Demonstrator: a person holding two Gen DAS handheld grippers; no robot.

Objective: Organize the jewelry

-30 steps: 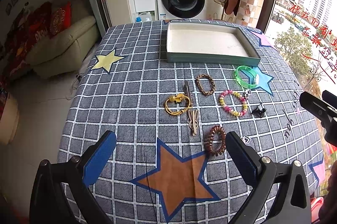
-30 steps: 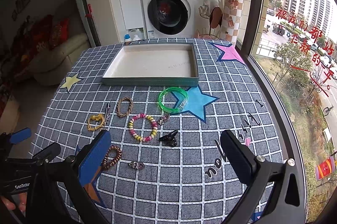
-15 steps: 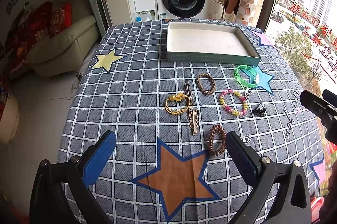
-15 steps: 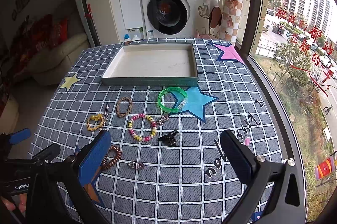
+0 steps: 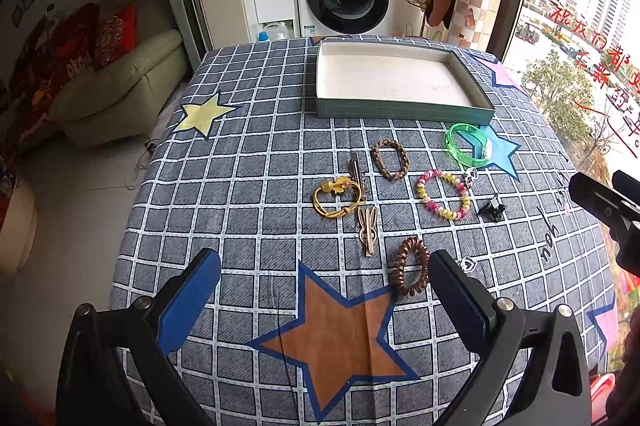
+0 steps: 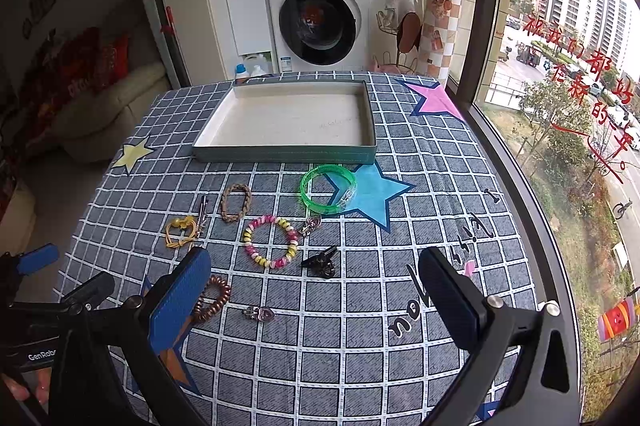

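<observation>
Left wrist view showed that I had hardly begun: the tray [image 5: 404,108] at twelve o'clock on the checked tablecloth [image 5: 248,186] held nothing, and every piece lay loose on the cloth in front of it. My left gripper [image 5: 324,290] hung with its jaws released and grasping nothing. Nearest, at one o'clock, the brown coil hair tie [image 5: 410,266] lay just beside my right-hand finger. Beyond it were the rabbit-ear clip [image 5: 368,228], the yellow cord bracelet [image 5: 336,196], the braided band [image 5: 390,159], the pink and yellow bead bracelet [image 5: 442,194], the black claw clip [image 5: 491,211] and the green bangle [image 5: 468,145], the bangle closest to the tray.

Right wrist view told the same: a bare tray [image 6: 286,151] at twelve o'clock, with all sorting left, I judged. My right gripper [image 6: 316,290] was spread wide, holding nothing. The bead bracelet [image 6: 271,241] and claw clip [image 6: 322,263] lay ahead between my fingers; a small heart charm [image 6: 260,314] sat closer, and the green bangle [image 6: 328,188] glowed translucent at twelve.
</observation>
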